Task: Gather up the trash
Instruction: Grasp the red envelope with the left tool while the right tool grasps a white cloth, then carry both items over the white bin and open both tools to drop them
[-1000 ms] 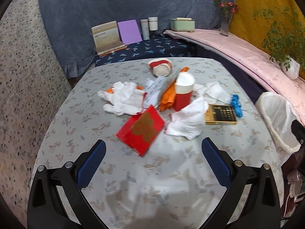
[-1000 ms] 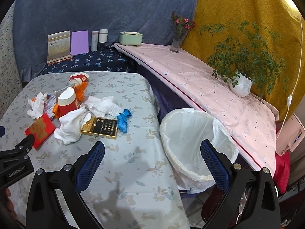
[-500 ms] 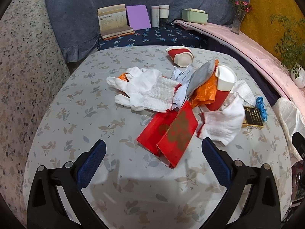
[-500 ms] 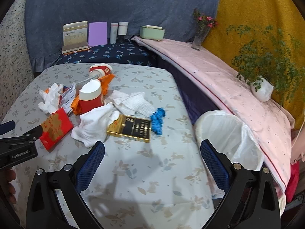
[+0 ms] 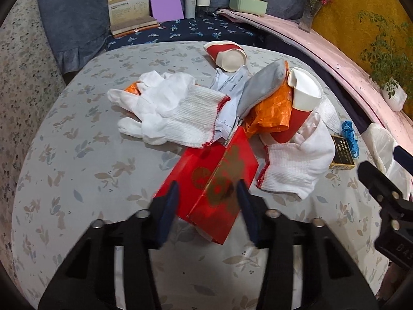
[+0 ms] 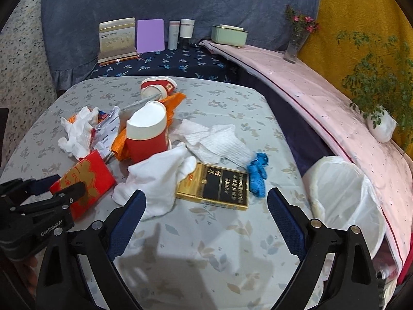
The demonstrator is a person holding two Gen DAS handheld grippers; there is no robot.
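Trash lies heaped on the floral table [image 5: 77, 155]. My left gripper [image 5: 207, 201] straddles the near end of a red envelope pack [image 5: 214, 178], its blue fingers close on both sides; it also shows in the right wrist view [image 6: 85, 178]. Around it lie white gloves [image 5: 167, 111] [image 5: 294, 165], a red paper cup [image 5: 302, 103], an orange bag [image 5: 268, 113] and a second cup [image 5: 227, 54]. My right gripper [image 6: 206, 217] is open and empty, just short of a gold cigarette box [image 6: 216, 186], a blue glove [image 6: 258, 173] and a white glove [image 6: 155, 178].
A white-lined trash bin [image 6: 346, 201] stands off the table's right edge, under a pink-covered shelf [image 6: 335, 108] with a potted plant [image 6: 379, 124]. Books, bottles and a green box [image 6: 228, 35] stand at the back. White paper towels [image 6: 216, 142] lie mid-table.
My left gripper moved forward and down onto the red envelope pack and its fingers narrowed around it. My right gripper moved left, closer to the cigarette box, and stayed open.
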